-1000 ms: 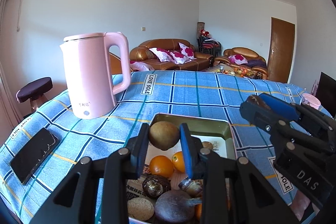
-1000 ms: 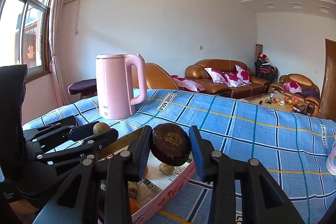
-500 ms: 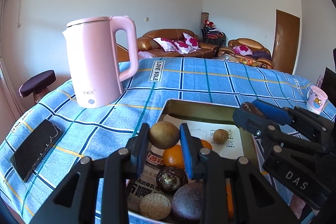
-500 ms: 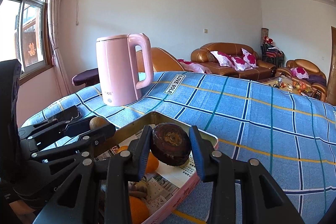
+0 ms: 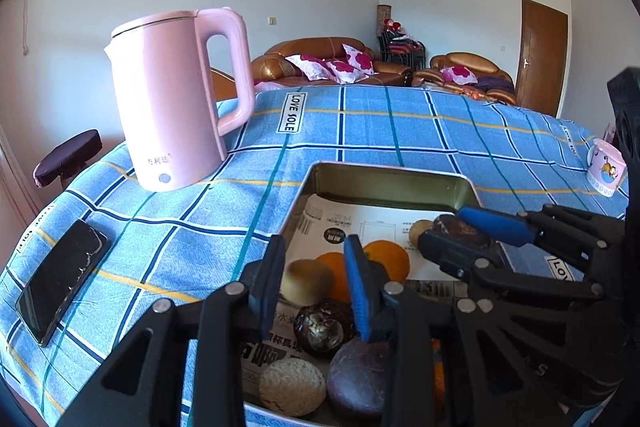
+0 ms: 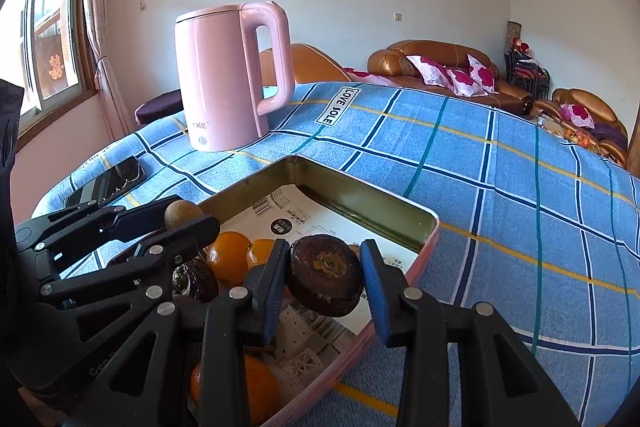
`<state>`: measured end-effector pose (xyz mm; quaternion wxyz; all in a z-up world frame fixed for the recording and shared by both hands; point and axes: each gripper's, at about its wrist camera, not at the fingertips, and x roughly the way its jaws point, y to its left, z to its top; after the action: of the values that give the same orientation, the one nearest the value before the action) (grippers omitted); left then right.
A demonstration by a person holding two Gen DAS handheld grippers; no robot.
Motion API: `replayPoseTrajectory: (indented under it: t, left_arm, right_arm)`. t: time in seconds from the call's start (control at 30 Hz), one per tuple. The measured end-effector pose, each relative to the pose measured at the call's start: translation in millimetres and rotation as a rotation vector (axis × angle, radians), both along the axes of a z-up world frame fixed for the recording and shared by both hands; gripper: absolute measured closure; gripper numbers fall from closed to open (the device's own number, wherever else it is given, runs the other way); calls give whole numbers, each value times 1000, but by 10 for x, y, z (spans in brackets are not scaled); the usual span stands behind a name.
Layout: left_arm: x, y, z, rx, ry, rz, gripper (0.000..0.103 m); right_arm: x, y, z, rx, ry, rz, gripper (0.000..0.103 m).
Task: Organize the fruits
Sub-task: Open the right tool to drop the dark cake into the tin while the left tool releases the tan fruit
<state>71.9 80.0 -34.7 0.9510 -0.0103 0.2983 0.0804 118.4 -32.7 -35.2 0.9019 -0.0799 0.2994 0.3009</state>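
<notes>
A metal tray (image 5: pixel 384 173) lined with printed paper stands on the blue checked cloth and holds oranges (image 5: pixel 386 259), dark fruits (image 5: pixel 322 325) and a rough tan fruit (image 5: pixel 292 385). My left gripper (image 5: pixel 314 269) hangs low over the tray's near end. Its jaws are opening, and a brown kiwi (image 5: pixel 306 281) sits between them with a gap showing at the right pad. To its right, my right gripper (image 6: pixel 324 277) is shut on a dark brown round fruit (image 6: pixel 324 281) just above the tray (image 6: pixel 360 195). The kiwi (image 6: pixel 182 213) also shows at the left gripper's tips in the right wrist view.
A tall pink kettle (image 5: pixel 176 99) stands left of the tray, and a black phone (image 5: pixel 60 281) lies near the table's left edge. A pink mug (image 5: pixel 604 167) is at the far right. A dark stool (image 5: pixel 68 157) stands beside the table.
Both grippers have come down towards the tray with their fruits. The kiwi now sits lower between the left jaws, which have parted slightly. The right grip is unchanged.
</notes>
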Motion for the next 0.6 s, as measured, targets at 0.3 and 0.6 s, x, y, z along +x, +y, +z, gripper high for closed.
replayPoseTrajectory:
  t: [0.3, 0.6]
  left_arm:
    - [-153, 62, 118, -5, -59, 33, 22]
    - [-382, 36, 295, -3, -152, 42, 5]
  right_arm:
    - [-1, -108, 31, 4, -3, -53, 60]
    - [-235, -399, 272, 71, -76, -104, 43]
